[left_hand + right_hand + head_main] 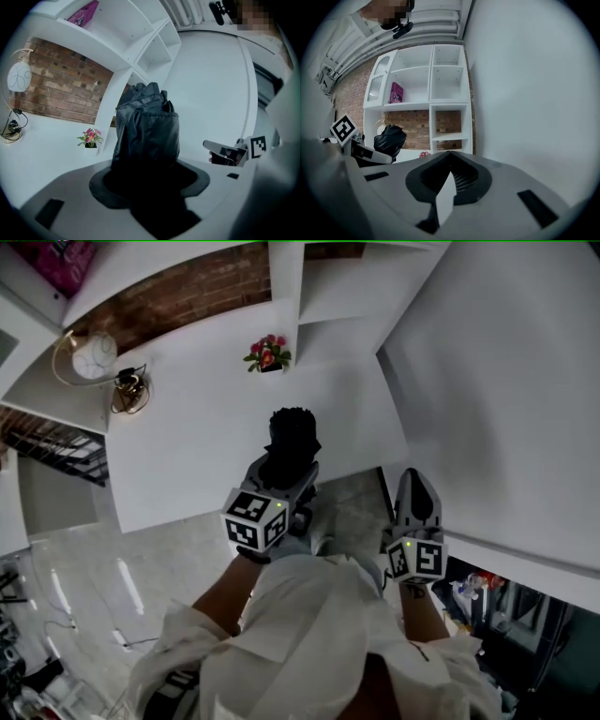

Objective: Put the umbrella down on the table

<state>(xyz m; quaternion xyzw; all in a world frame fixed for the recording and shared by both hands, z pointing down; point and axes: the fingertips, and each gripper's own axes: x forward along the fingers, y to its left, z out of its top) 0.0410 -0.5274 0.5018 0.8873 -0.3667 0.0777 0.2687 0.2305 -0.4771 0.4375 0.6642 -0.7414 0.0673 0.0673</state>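
Task not yet done. Umbrella (292, 437), black and folded into a bundle, stands upright in the left gripper (284, 468). Its jaws stand wide but are clamped on the bundle's lower part.
- Position: the umbrella is held at the near edge of the white table (187, 446), apparently above it, not resting on it.
- Right gripper (413, 482): to the right of the table, jaws together, nothing between them.
- Left to do, as I judge: carry the umbrella over the bare top, lower it, release it.
- Far side of the table: flower pot (269, 354) and lamp (94, 357), well apart from the umbrella.

Hard to read:
- The umbrella's handle end is lost in the dark between the jaws in the left gripper view.
- Any gap between umbrella and tabletop cannot be told.
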